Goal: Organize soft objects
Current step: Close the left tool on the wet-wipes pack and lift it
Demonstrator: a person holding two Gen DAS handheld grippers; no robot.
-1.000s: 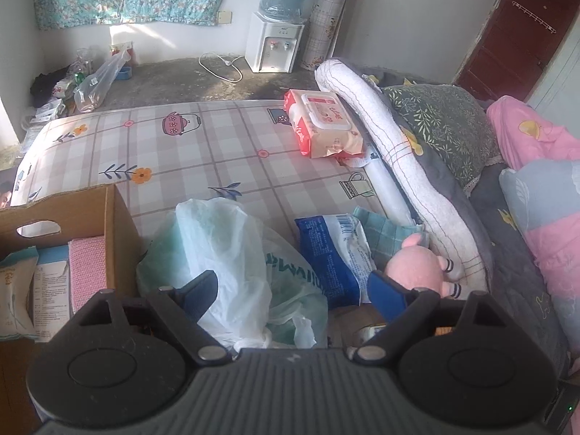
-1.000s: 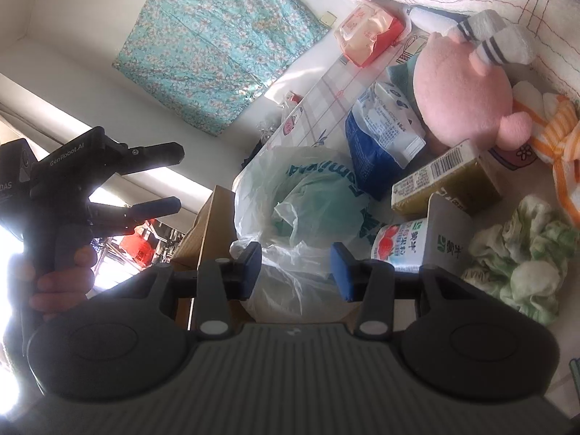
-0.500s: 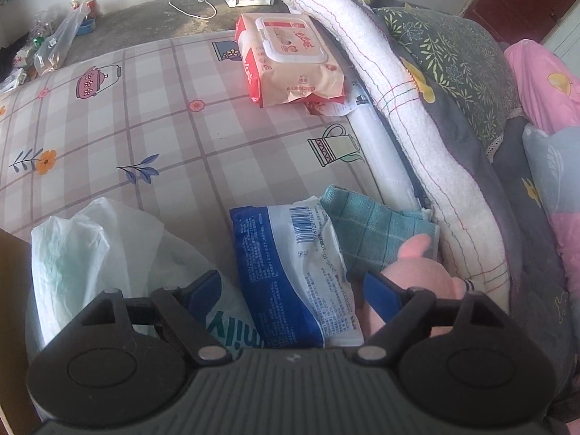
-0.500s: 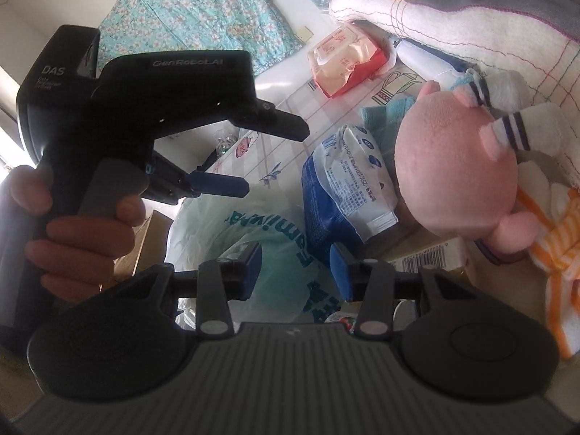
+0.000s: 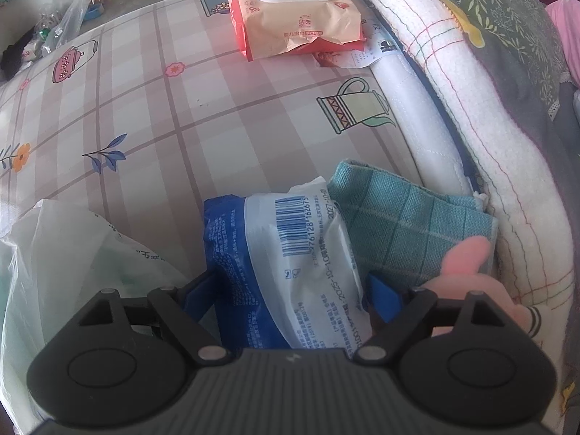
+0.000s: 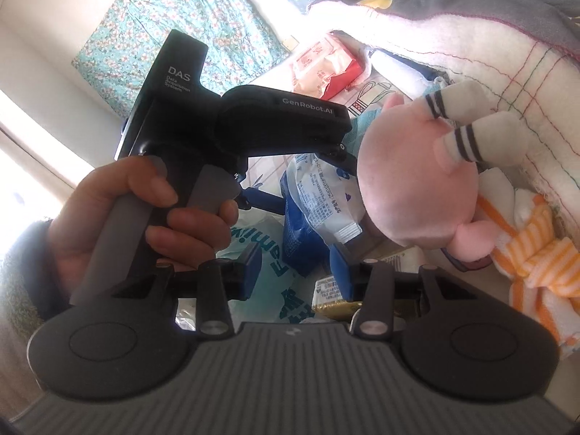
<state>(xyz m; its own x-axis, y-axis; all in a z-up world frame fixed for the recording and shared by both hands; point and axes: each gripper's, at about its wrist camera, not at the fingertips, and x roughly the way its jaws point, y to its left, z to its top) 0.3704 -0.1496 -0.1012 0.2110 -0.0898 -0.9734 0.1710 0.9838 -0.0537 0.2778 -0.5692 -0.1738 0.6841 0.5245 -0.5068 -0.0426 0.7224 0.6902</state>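
Note:
A blue and white soft pack (image 5: 290, 253) lies on the checked sheet (image 5: 181, 108), and my left gripper (image 5: 291, 295) points down over it. Its jaws stand open with one blue finger on each side of the pack; I see no squeeze. A folded teal cloth (image 5: 409, 224) and a pink plush (image 5: 464, 272) lie just right of the pack. In the right wrist view a hand (image 6: 119, 217) holds the left gripper over the same pack (image 6: 315, 210), beside the plush (image 6: 409, 181). My right gripper (image 6: 295, 272) is partly open with nothing between its fingers.
A white plastic bag (image 5: 72, 261) bulges left of the pack. A red and beige wipes pack (image 5: 293, 18) lies farther up the sheet. A rolled white blanket (image 5: 471, 108) and dark quilt border the right side. An orange striped plush (image 6: 536, 261) lies behind the pink one.
My left gripper has swung forward and down from beside the cardboard box onto the blue and white pack, its jaws narrowing slightly. The right gripper has edged closer to the pink plush.

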